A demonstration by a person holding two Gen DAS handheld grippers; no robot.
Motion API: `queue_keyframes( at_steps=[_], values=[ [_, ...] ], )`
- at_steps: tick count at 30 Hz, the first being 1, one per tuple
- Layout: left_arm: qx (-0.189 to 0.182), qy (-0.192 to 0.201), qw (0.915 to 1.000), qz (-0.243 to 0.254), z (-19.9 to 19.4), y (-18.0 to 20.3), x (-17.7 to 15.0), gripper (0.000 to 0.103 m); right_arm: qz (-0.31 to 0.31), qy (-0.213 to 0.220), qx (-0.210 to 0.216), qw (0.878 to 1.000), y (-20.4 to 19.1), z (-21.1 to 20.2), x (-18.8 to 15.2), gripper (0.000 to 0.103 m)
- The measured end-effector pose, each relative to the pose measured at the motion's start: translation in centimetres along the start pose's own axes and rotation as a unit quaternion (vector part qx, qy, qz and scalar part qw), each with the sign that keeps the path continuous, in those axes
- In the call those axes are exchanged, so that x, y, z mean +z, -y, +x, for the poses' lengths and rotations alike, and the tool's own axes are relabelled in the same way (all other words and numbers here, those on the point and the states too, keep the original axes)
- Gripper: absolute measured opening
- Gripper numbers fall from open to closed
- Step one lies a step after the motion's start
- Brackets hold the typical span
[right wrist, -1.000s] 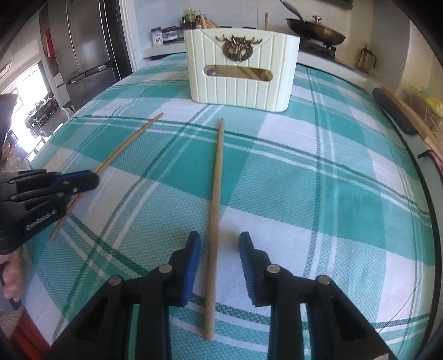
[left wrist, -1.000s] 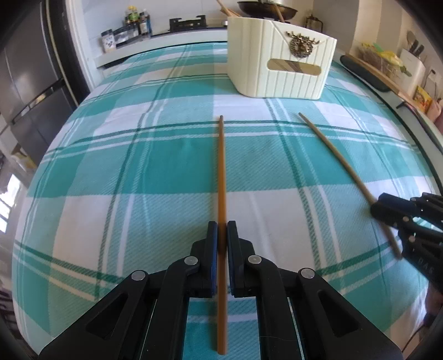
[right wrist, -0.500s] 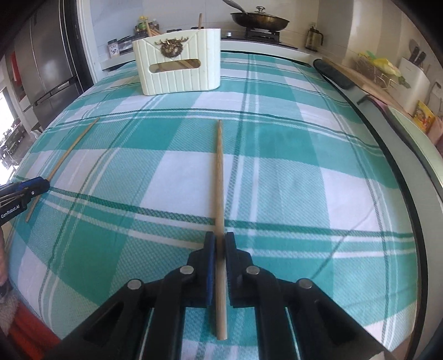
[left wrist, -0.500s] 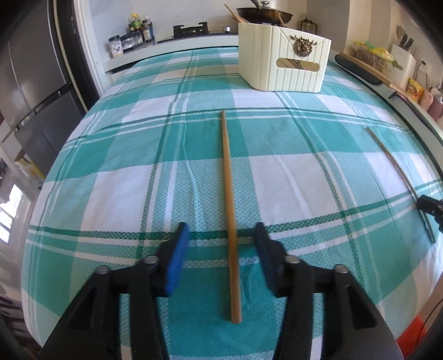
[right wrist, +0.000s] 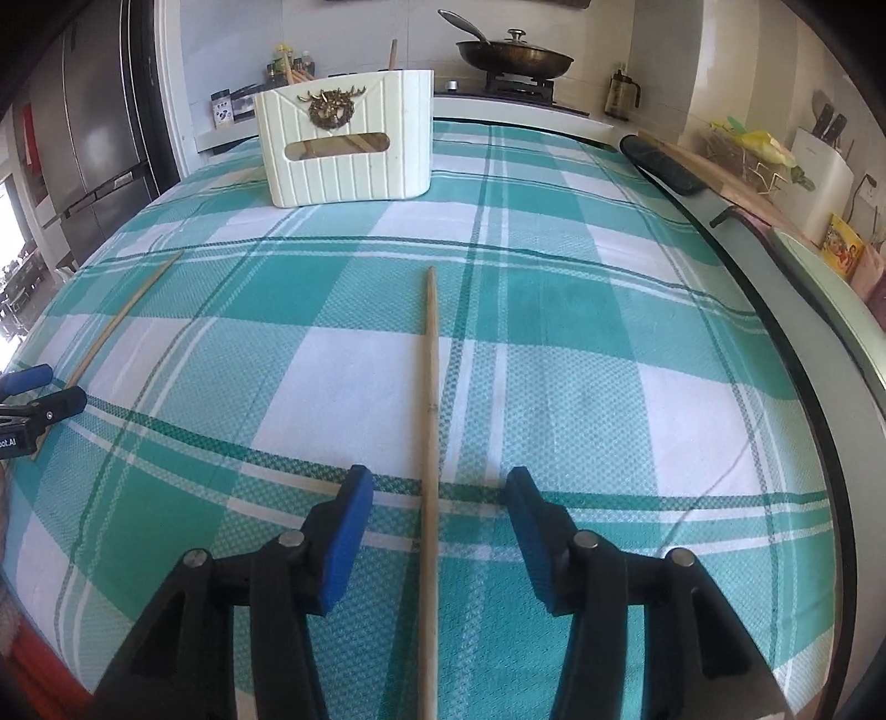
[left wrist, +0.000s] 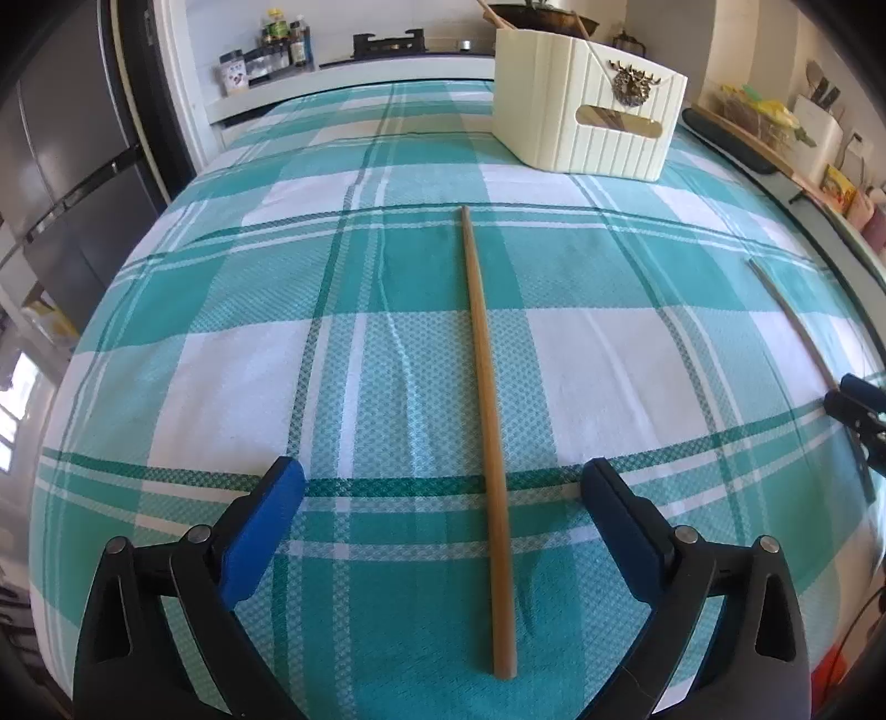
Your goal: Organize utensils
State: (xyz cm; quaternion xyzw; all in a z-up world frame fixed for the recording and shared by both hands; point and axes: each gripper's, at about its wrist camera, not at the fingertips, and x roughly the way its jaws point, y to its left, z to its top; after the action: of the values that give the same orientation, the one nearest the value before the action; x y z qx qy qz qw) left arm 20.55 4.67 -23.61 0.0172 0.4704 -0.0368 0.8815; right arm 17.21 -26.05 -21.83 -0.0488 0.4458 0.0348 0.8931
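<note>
A wooden chopstick (left wrist: 487,387) lies on the teal plaid tablecloth (left wrist: 221,310), between the wide-open jaws of my left gripper (left wrist: 443,476). A second chopstick (right wrist: 429,443) lies between the open jaws of my right gripper (right wrist: 440,487). Neither is held. Each view shows the other chopstick at its edge: at the right in the left wrist view (left wrist: 792,327), at the left in the right wrist view (right wrist: 122,321). A cream utensil caddy (left wrist: 587,122) with chopsticks inside stands at the far end; it also shows in the right wrist view (right wrist: 346,149).
The other gripper's tips show at the frame edges, the right gripper (left wrist: 855,410) and the left gripper (right wrist: 39,399). A stove with a pan (right wrist: 515,55) and spice jars (left wrist: 266,44) stand behind the table. A fridge (right wrist: 94,122) is at the left, a counter with a knife block (right wrist: 819,177) at the right.
My left gripper let go of its chopstick and opened wide. My right gripper shut on its chopstick half a second ago and has now opened again; both chopsticks lie on the cloth.
</note>
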Motion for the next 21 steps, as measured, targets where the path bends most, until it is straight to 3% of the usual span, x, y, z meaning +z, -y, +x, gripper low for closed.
queue_keyframes(
  at_steps=[6, 10, 15, 18, 21],
  values=[
    [-0.029, -0.058, 0.9969, 0.043, 0.6, 0.0, 1.5, 0.102, -0.005, -0.013, 0.016, 1.0, 0.4, -0.2, 0.1, 0.052],
    [-0.065, -0.09, 0.9926, 0.05, 1.0, -1.2, 3.4, 0.102, -0.03, -0.053, 0.036, 0.997, 0.8, 0.2, 0.8, 0.052],
    [-0.082, -0.115, 0.9886, 0.053, 2.1, -1.8, 6.5, 0.102, -0.054, -0.111, 0.055, 0.991, 1.1, 1.1, 2.3, 0.052],
    [-0.079, -0.129, 0.9858, 0.074, 3.3, -1.2, 8.4, 0.101, -0.062, -0.136, 0.063, 0.987, 1.1, 2.0, 3.5, 0.052],
    [-0.069, -0.145, 0.9827, 0.092, 4.9, -0.5, 10.2, 0.092, -0.072, -0.151, 0.072, 0.983, 0.9, 3.3, 5.2, 0.052]
  ],
)
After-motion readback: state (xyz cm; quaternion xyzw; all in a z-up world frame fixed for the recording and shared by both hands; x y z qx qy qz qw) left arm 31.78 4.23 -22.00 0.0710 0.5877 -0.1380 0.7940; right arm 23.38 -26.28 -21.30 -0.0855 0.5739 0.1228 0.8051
